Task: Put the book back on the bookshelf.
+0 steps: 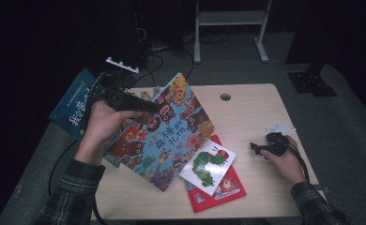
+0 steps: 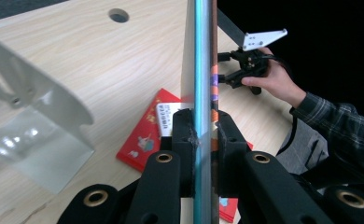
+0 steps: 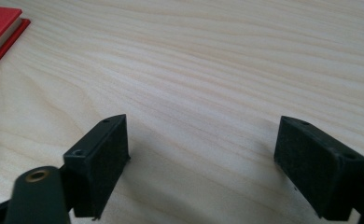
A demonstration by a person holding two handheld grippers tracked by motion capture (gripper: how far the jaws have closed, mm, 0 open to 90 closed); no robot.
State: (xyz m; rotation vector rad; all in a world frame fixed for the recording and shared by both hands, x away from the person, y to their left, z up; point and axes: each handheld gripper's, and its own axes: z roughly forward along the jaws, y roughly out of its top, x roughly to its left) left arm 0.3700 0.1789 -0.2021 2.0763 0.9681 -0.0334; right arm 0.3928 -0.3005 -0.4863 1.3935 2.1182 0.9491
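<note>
- Left gripper (image 1: 158, 108) clenched on top edge of big picture book (image 1: 164, 136), tilted up off table (image 1: 247, 110), just left of red book (image 1: 218, 192).
- Right gripper (image 3: 201, 163) released, nothing betw. jaws; bare wood all round, well right of red book.
- Caterpillar book (image 1: 208, 166) lay atop red book.
- Blue book (image 1: 75, 105) hung past table's left edge, partly hidden by left hand (image 1: 101, 126).
</note>
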